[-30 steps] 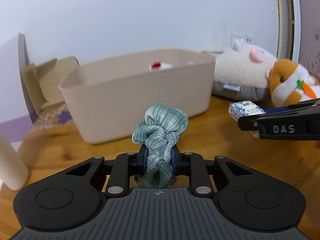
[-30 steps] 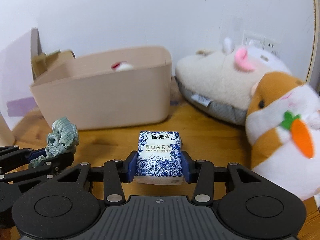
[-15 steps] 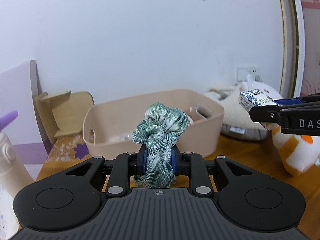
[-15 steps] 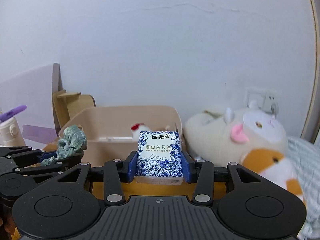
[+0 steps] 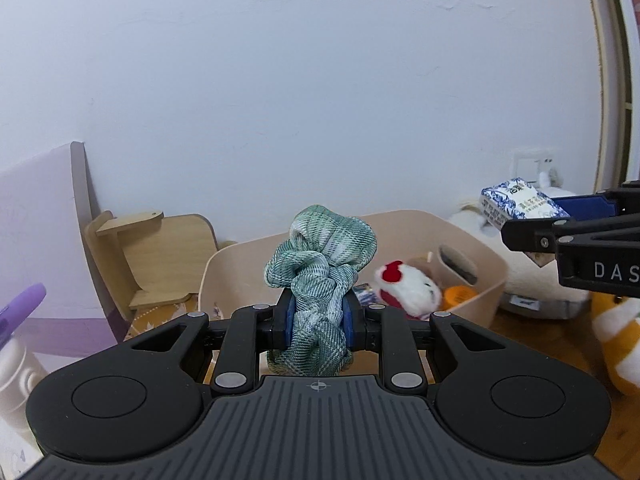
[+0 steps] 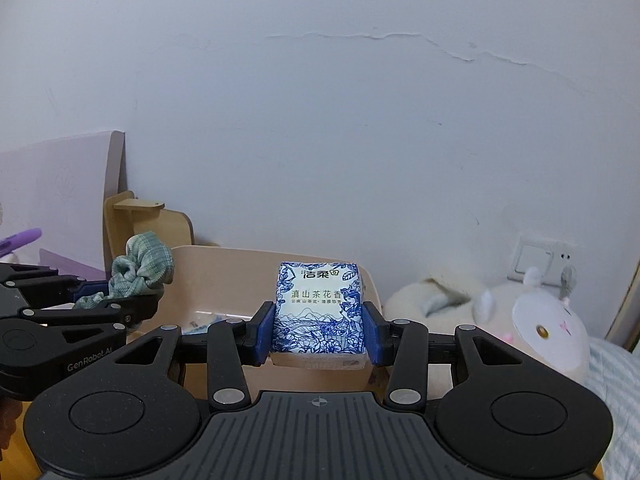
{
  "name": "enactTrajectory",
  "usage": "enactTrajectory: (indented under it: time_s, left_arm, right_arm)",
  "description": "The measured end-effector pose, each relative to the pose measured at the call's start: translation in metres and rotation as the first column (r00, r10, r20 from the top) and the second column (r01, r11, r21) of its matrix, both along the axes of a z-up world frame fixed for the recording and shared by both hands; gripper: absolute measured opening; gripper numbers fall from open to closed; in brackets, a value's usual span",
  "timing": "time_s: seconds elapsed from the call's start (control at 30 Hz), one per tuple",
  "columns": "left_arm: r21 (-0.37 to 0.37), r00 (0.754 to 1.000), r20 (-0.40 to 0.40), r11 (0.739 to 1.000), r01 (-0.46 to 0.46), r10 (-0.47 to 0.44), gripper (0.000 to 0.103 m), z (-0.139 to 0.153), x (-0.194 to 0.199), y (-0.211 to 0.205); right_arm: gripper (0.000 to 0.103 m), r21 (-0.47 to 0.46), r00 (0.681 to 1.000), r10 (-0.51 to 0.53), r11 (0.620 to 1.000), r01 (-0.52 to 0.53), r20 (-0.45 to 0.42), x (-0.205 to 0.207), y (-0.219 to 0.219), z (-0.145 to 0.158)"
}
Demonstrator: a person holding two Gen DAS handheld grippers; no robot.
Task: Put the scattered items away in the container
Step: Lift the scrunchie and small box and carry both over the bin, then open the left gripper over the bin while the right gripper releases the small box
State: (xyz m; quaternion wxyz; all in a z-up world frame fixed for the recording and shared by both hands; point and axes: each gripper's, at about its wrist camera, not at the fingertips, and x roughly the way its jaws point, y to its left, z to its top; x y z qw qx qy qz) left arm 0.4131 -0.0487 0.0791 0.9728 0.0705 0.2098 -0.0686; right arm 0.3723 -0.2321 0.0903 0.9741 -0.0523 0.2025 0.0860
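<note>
My left gripper (image 5: 319, 322) was clamped on the green plaid scrunchie (image 5: 320, 280), the blue pads pressing its lower half from both sides while its bunched top stood up above the fingers. It hung in the air in front of the beige container (image 5: 472, 280), on the near side of the rim. Inside the container I could see a white plush with a red bow (image 5: 408, 290) and an orange item (image 5: 460, 294) beside it.

My right gripper (image 6: 319, 330) was closed on the blue-and-white tissue pack (image 6: 319, 308), held upright between the pads with its printed face toward the camera. It sat in front of the container's (image 6: 224, 268) far wall; whether it was over the opening I could not tell. From the left wrist view the pack (image 5: 520, 204) was raised near the container's right end.

A white plush toy (image 6: 540, 332) lay to the right by the wall socket (image 6: 536, 260), and a wooden stand (image 5: 156, 256) stood left of the container.
</note>
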Motion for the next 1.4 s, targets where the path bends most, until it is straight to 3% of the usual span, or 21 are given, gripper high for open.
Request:
enactTrajectory:
  time_s: [0.33, 0.6, 1.0, 1.17, 1.2, 1.27, 1.4]
  left_arm:
    - [0.020, 0.997, -0.067, 0.999, -0.036, 0.037, 0.023, -0.018, 0.052, -0.002]
    - [0.030, 0.988, -0.147, 0.998, -0.047, 0.051, 0.023, -0.044, 0.089, -0.002]
    - [-0.008, 0.971, -0.235, 0.999, -0.053, 0.049, 0.027, -0.066, 0.112, -0.001]
    - [-0.035, 0.968, -0.247, 0.998, -0.059, 0.049, 0.039, -0.068, 0.112, 0.004]
    - [-0.040, 0.968, -0.246, 0.998, -0.056, 0.045, 0.042, -0.067, 0.112, 0.004]
    - [-0.045, 0.971, -0.234, 0.997, -0.055, 0.043, 0.060, -0.066, 0.109, 0.003]
    - [-0.038, 0.978, -0.207, 0.998, -0.041, 0.032, 0.072, -0.062, 0.103, -0.001]
  right_arm:
    - [0.042, 0.037, 0.998, -0.010, 0.999, 0.012, -0.065, 0.070, 0.000, -0.010]
    - [0.042, 0.046, 0.990, -0.025, 0.998, 0.031, -0.142, 0.115, -0.003, -0.037]
    - [0.042, 0.025, 0.976, -0.024, 0.999, 0.030, -0.216, 0.148, -0.001, -0.070]
    - [0.044, 0.020, 0.974, -0.020, 0.999, 0.026, -0.228, 0.151, -0.001, -0.075]
    - [0.050, 0.027, 0.974, -0.022, 0.999, 0.029, -0.227, 0.150, -0.002, -0.075]
    - [0.055, 0.041, 0.974, -0.022, 0.999, 0.032, -0.226, 0.149, -0.005, -0.073]
    - [0.073, 0.045, 0.978, -0.015, 0.999, 0.025, -0.207, 0.144, -0.006, -0.068]
